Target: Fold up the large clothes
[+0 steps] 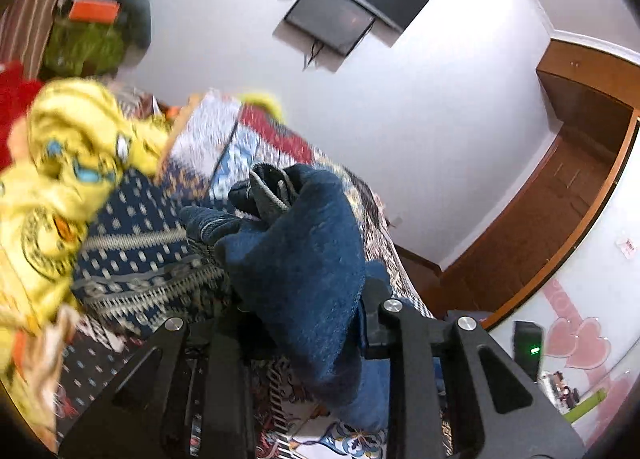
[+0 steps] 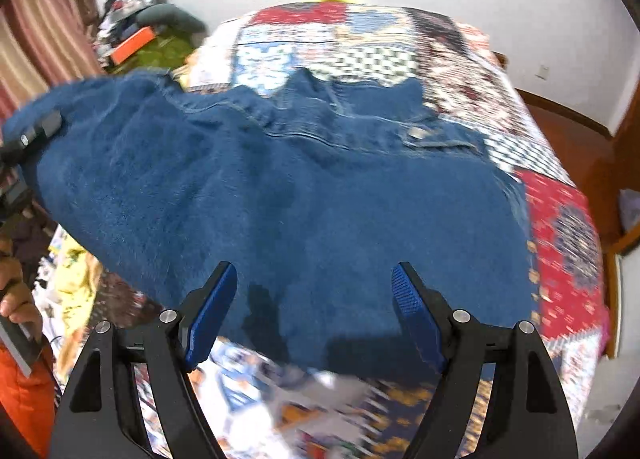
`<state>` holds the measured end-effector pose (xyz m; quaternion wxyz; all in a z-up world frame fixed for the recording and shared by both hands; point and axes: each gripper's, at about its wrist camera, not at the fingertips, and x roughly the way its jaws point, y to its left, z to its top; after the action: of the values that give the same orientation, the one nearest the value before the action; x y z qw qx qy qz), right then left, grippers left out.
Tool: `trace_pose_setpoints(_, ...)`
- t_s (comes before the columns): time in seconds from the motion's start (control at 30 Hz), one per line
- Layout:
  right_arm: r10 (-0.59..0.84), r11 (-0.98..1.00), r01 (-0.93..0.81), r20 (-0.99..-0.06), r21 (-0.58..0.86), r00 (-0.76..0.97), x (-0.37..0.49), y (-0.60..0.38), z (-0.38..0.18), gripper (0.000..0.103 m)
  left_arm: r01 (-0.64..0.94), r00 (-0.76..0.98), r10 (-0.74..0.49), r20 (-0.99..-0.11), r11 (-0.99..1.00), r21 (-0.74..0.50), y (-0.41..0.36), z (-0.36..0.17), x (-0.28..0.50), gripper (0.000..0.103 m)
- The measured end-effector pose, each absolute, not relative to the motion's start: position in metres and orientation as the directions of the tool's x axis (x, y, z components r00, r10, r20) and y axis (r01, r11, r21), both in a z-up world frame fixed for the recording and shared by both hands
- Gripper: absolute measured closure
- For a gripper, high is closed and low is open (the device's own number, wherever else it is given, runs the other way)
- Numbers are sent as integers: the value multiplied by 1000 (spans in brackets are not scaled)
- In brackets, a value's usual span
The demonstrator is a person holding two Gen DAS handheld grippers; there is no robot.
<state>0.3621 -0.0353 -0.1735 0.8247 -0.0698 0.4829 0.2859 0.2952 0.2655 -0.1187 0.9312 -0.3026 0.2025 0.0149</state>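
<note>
Denim jacket (image 2: 280, 195) hangs lifted off the patchwork bedspread (image 2: 560, 219) because your left gripper (image 1: 304, 299) pinches its edge, while your right gripper (image 2: 314, 307) sits spread wide, holding nothing, ready for the hem.

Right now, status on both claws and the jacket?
Left claw shut on blue denim jacket, lifting one side. Right claw open, above the hem. Yellow garment piled beside, on patterned bedspread.

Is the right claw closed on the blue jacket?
No, the right claw stands wide open, its two blue pads apart above the blue jacket without pinching it.
</note>
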Motion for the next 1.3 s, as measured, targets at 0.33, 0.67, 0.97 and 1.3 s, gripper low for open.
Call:
trace_pose_setpoints(0.33,347,777,-617,-902,124,256,369,31,-235,18,-194,891,1,-454,905,-380,245,-132,294,77)
trace_pose_setpoints(0.67,381,775,-621,-871,118,310,366,-5,-209,13,-71,906,-44,-421,965,-254,190,-98,317,77)
trace_pose_setpoints(0.97,324,907,-409,-794,105,515,359,-153,-158,13,158,879,-222,-422,971,-180,70,-87,378,78)
trace_pose_setpoints(1.3,176,980,-183,-799,85,574,354,-251,-149,13,420,606,-390,-693,897,-137,-44,-181,395,78)
